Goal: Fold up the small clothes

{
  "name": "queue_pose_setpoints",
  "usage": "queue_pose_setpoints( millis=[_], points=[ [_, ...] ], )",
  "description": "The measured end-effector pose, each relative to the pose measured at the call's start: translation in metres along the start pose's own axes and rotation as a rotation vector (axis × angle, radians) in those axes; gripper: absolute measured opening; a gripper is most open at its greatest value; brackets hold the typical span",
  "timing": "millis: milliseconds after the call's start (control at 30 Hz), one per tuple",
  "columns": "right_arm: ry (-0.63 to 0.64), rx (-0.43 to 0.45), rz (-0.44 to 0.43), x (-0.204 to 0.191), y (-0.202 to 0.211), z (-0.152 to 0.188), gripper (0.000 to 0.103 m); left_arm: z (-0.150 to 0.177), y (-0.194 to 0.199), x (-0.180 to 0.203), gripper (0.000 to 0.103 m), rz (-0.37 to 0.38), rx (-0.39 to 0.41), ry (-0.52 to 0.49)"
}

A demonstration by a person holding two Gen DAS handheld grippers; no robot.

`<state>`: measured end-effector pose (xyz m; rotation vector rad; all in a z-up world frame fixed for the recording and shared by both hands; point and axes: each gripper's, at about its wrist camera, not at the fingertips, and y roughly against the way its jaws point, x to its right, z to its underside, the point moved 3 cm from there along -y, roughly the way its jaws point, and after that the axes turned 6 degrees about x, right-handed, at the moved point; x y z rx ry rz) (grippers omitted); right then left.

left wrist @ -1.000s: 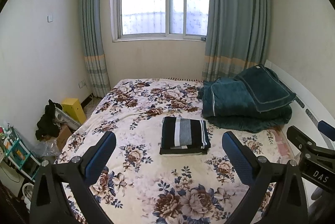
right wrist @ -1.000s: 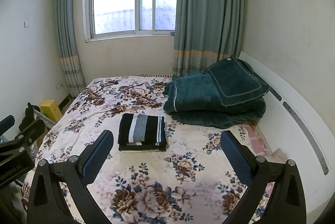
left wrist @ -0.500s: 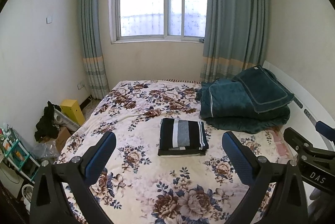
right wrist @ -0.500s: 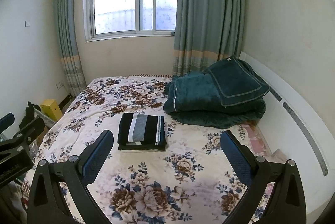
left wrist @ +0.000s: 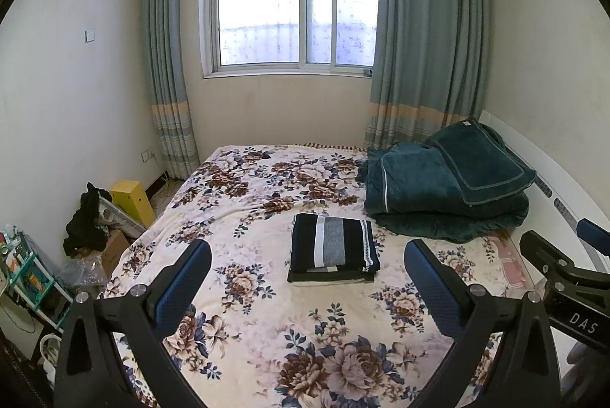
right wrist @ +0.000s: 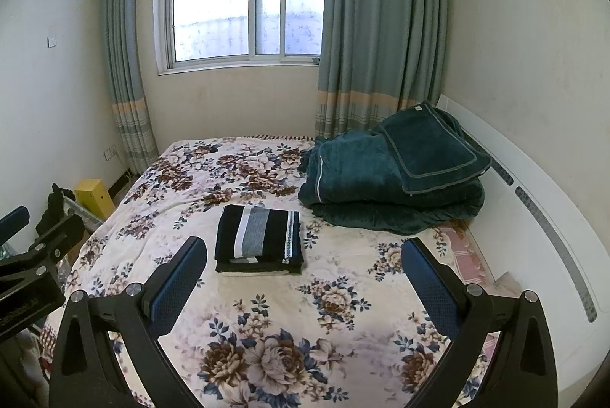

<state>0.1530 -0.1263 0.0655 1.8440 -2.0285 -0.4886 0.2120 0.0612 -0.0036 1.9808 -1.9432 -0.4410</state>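
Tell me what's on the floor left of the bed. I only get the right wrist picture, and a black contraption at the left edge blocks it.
Observer: That contraption is the left claw. Its own camera shows a teal shelf crowded with small items on the floor there.
Operator: Anything else down there?
Observer: A cardboard box sits just below the black garment heap, near the yellow box.
Operator: Does my own claw carry any writing?
Observer: Yes. Seen from the left wrist, the right claw has "DAS" printed on its body.
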Motion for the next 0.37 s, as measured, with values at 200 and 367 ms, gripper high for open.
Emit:
queue_pose_setpoints(
  millis=[200, 367],
  points=[
    [-0.003, 0.0, 0.003, -0.0006, 0.0014, 0.0014, 0.103, -0.0004, -0.0004, -0.0003, 0.103, 0.001, 0.002, 0.001],
    [-0.001, 0.003, 0.0, -0.0009, 0.0017, 0.0002, 0.103, -0.0025, 0.0026, -0.0024, 0.103, -0.011, 0.016, 0.0]
  ],
)
